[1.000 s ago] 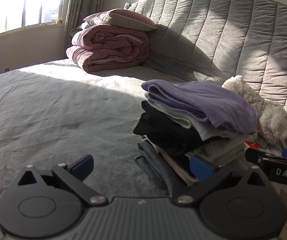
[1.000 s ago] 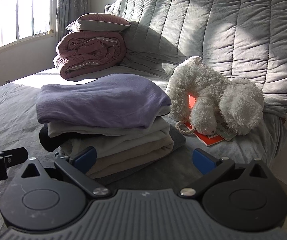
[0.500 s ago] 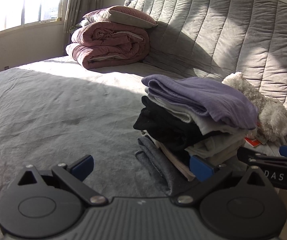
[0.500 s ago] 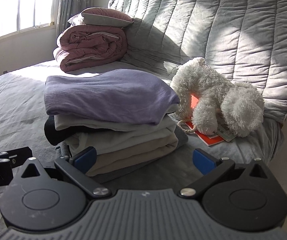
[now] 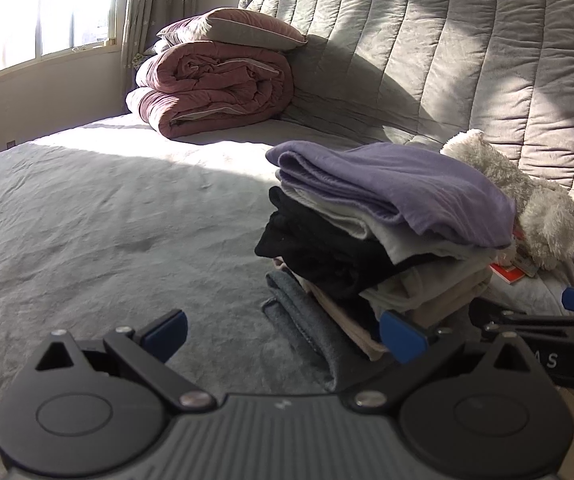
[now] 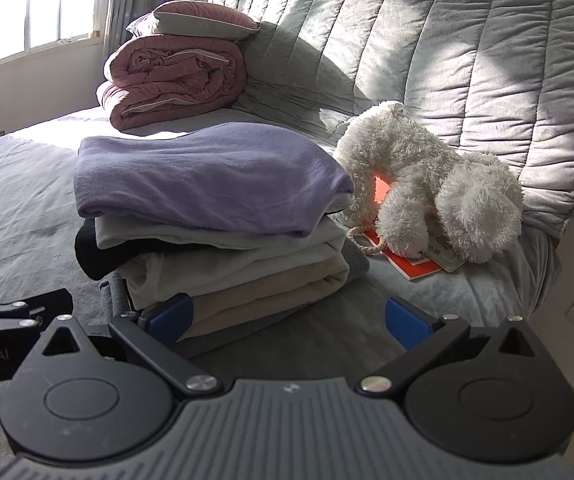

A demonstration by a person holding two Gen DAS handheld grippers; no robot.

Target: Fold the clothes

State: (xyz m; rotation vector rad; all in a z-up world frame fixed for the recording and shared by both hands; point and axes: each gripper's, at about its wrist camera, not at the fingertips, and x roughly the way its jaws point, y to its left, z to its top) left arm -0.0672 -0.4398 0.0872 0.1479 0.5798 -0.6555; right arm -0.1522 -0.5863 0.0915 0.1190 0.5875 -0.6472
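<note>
On the grey bed (image 5: 87, 216), a neat stack of folded clothes (image 6: 215, 240) topped by a lilac knit looks finished. Both the left gripper (image 5: 283, 334) and the right gripper (image 6: 289, 316) hang spread wide, empty; no unfolded garment shows.

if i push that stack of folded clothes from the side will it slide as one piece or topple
Probably shears rather than slides whole: the stack of folded clothes is soft, with uneven layers. The purple top piece overhangs those below, so it would likely slip off first. The black garment bulges out, hinting at loose, floppy folds.
</note>
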